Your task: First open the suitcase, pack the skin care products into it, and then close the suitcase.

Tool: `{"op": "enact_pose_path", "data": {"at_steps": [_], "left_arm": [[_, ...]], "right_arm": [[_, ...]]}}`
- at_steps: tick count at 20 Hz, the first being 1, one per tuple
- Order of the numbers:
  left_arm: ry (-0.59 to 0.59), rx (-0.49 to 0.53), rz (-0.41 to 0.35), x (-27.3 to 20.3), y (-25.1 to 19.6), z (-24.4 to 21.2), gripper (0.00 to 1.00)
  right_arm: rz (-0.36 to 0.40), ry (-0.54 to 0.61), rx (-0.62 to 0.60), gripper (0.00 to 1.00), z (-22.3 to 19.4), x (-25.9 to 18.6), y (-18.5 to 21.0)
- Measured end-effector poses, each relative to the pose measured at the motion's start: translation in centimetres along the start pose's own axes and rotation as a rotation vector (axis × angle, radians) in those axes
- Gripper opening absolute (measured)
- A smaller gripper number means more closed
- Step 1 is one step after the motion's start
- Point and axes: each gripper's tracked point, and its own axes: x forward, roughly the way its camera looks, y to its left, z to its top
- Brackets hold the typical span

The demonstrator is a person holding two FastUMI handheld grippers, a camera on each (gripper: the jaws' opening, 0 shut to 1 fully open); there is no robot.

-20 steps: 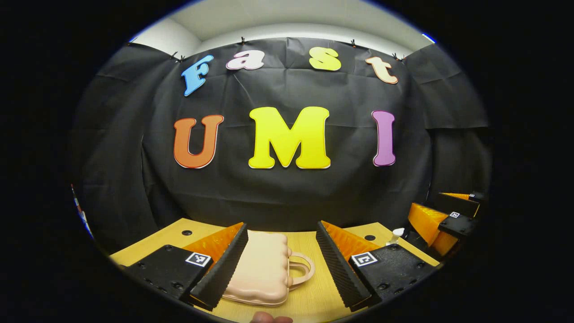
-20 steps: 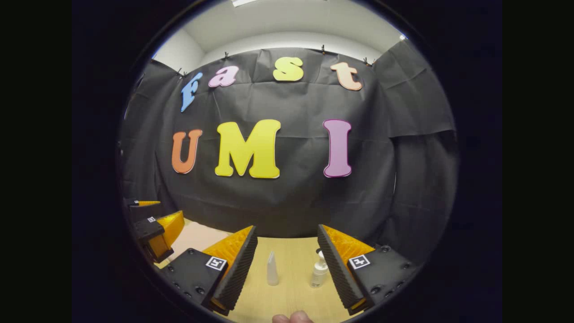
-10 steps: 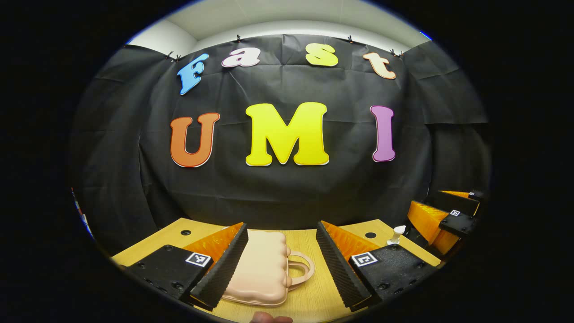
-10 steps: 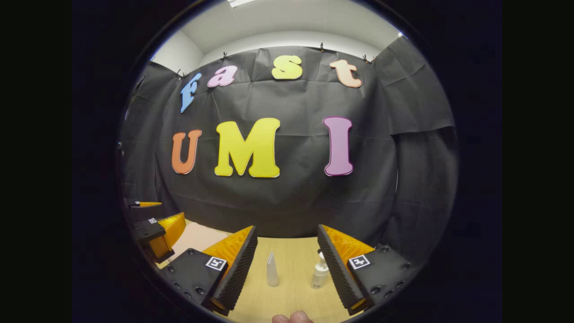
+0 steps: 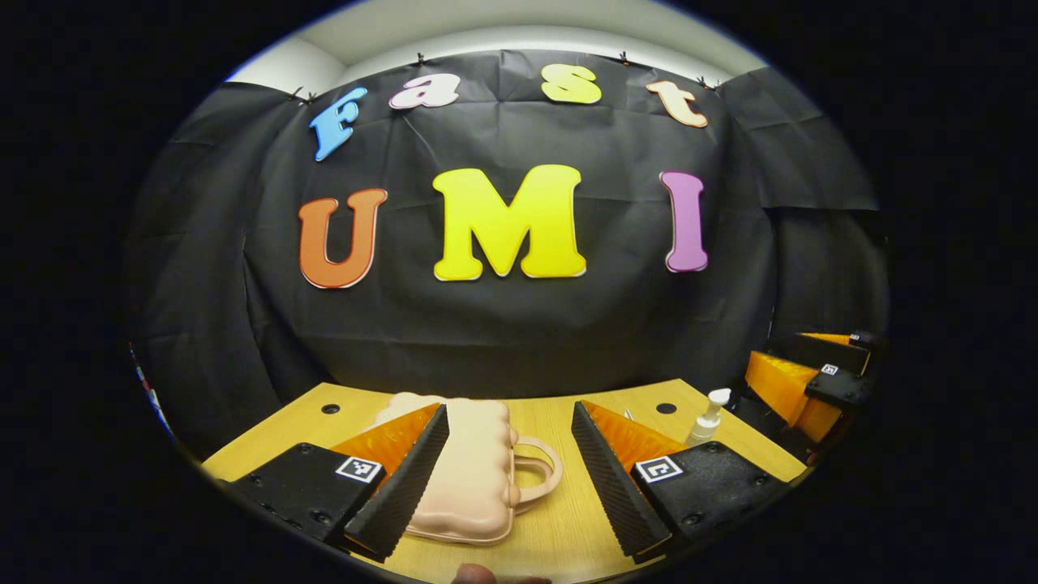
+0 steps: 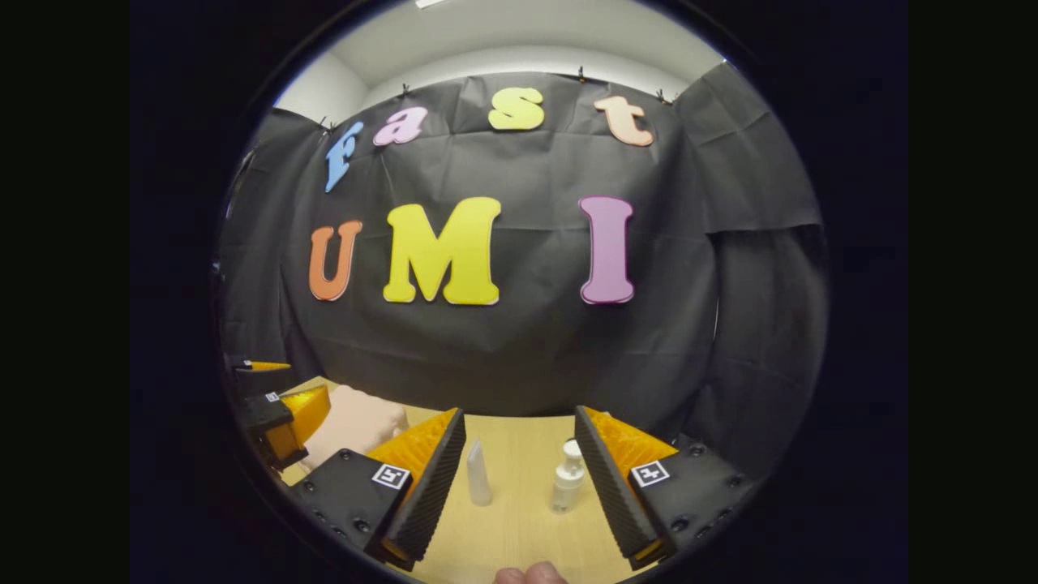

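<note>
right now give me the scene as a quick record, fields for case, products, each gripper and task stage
suitcase: pink, closed, lying flat on the wooden table, handle toward the right gripper
products: pump bottle and pointed tube, both standing upright on the table
left gripper: open, above the suitcase, holding nothing
right gripper: open, facing the two products, holding nothing
stage: suitcase not yet opened

One suitcase (image 5: 470,478) lies between the left gripper's (image 5: 507,478) fingers. Two skin care products stand between the right gripper's (image 6: 519,483) fingers: one tube (image 6: 478,484) and one pump bottle (image 6: 566,488).
</note>
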Motion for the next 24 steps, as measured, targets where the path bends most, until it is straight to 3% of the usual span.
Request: {"op": "enact_pose_path", "data": {"at_steps": [4, 11, 14, 21, 23, 24], "left_arm": [[0.113, 0.124, -0.066, 0.8, -3.1, -5.3, 0.98], [0.251, 0.597, -0.123, 6.8, -3.8, -12.8, 0.94], [0.293, 0.737, -0.127, 9.2, -3.3, -14.9, 0.89], [0.403, 0.876, -0.115, 12.1, -1.8, -17.5, 0.78], [0.402, 0.900, -0.117, 12.2, -2.0, -17.2, 0.70], [0.411, 0.900, -0.127, 12.3, -2.1, -17.6, 0.60]], "right_arm": [[-0.021, 0.036, -0.046, 0.79, -2.2, -0.1, -3.5], [-0.067, 0.129, -0.053, 0.80, -6.4, 0.2, -9.3], [-0.076, 0.137, -0.051, 0.80, -6.8, 0.4, -10.9], [-0.110, 0.153, -0.028, 0.80, -7.4, 1.0, -12.9], [-0.114, 0.158, -0.017, 0.80, -7.5, 0.9, -12.7], [-0.114, 0.156, -0.015, 0.80, -7.5, 0.8, -12.5]]}}
